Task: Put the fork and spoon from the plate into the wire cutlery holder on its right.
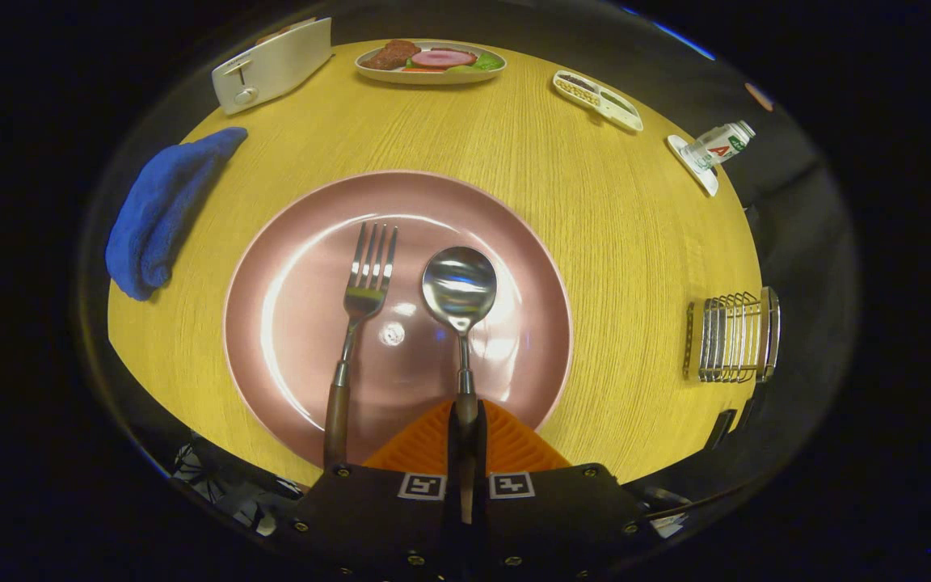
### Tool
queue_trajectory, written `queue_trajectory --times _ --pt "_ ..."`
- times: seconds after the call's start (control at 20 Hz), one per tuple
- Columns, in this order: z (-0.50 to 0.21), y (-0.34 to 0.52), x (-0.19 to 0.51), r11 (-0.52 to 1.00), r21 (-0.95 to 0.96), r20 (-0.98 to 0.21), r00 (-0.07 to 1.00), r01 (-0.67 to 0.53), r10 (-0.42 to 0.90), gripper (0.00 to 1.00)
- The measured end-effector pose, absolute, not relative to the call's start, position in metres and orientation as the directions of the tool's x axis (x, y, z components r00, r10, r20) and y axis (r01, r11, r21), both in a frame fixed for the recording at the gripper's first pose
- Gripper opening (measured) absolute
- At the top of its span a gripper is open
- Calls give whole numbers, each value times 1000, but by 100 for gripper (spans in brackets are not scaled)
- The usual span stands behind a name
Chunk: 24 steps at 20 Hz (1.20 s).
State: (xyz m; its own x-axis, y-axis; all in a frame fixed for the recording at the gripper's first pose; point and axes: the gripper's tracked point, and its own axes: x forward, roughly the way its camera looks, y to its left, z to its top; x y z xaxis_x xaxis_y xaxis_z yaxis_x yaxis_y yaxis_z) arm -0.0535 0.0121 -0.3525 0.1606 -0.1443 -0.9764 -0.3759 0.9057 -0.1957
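Your gripper (465,436) has its two orange fingers (514,449) closed on the spoon (459,287) by the handle, which runs straight out between them and away from you, bowl at the far end over the middle of the plate (288,242). That long axis is what the coming move turns on: the spoon points directly ahead, while the holder (730,337) stands well off to the right of the plate, near the table's right edge, so you will have to carry the spoon sideways and, as I judge it, tip it so one end goes down between the wires. I cannot tell from here whether the spoon is lifted or resting on the plate; its bowl looks level with the dish. The fork (362,299) lies just beside the spoon on its left, nearly parallel, tines away from you and dark handle toward you, passing close by the left finger, so mind that you do not drag it as you pull away. The table (595,226) is bare wood grain between plate and holder, which leaves you a free path to the right. Farther off stand a toaster (271,65), a blue cloth (162,210), a dish of food (431,63), a small divided tray (599,101) and a carton (720,145) lying on a saucer, all well apart from your route.
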Motion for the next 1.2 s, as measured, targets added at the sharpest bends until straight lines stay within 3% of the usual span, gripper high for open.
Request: queue_trajectory --times 0.65,1.2 --pt "-276 11 -23 852 -362 -917 309 -378 -252 5" --pt "-214 -30 4 886 -428 -865 364 -179 -344 5"
